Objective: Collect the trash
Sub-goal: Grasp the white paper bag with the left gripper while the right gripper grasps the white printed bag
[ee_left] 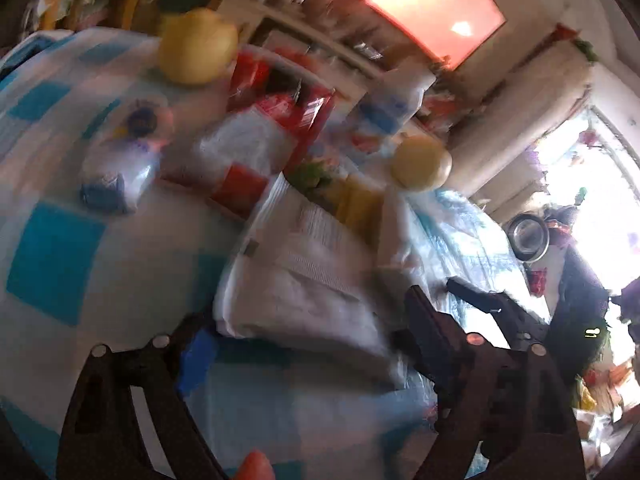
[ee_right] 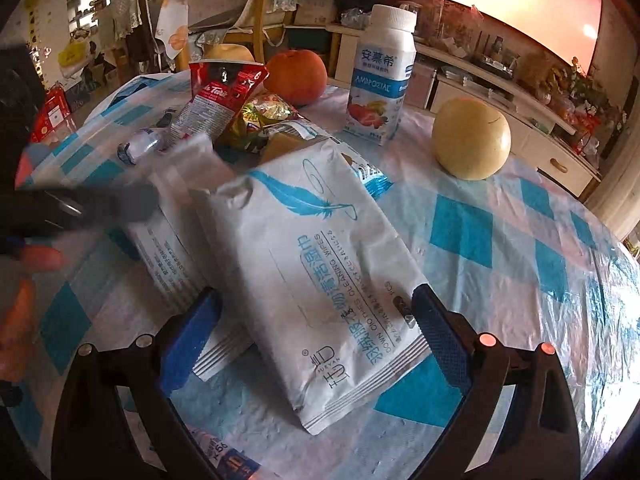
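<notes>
wipes packet [ee_right: 316, 280] between right jaws

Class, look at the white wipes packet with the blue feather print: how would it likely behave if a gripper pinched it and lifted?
The white wipes packet with the blue feather print looks soft and creased, so it would probably sag. Its glossy film may slip between the right gripper fingers. Lying flat, it seems unlikely to roll.
</notes>
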Tool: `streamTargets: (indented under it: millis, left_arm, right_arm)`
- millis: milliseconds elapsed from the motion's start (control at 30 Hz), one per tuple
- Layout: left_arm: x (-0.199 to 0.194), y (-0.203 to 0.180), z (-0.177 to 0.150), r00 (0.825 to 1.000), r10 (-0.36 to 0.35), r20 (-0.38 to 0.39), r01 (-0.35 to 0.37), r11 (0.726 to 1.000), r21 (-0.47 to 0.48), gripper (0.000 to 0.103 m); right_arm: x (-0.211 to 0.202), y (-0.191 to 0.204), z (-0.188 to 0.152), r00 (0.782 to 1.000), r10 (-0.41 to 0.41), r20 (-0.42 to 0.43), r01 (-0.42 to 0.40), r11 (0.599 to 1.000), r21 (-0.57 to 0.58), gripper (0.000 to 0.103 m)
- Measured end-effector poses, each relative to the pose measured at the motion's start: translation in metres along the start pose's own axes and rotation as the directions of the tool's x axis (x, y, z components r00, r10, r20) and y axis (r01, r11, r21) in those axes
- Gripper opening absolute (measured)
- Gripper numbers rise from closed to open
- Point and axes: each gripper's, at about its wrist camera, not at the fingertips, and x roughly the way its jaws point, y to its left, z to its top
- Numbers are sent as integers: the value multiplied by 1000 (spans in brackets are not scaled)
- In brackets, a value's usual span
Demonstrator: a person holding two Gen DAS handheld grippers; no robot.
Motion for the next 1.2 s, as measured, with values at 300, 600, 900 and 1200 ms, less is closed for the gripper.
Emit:
streamTargets:
  millis: [300,600,900,1200]
  left_arm:
    - [21,-31,-7,993,111,28,-113,987,114,66]
    - [12,-46,-6,996,65,56,-75,979,191,41]
    - [-6,-74,-14,987,23,157,-71,949,308,21]
    - [-16,-95,-8,979,8,204,-84,925,371,17]
  right_arm:
    - [0,9,5,999,-48,16,49,997,-61,96]
    - [-3,8,10,999,-36,25,37,998,-57,50]
    - [-15,-2,13,998,-17,64,16,1000,26,23]
    - [-36,-30,14,986,75,147,-104,975,196,20]
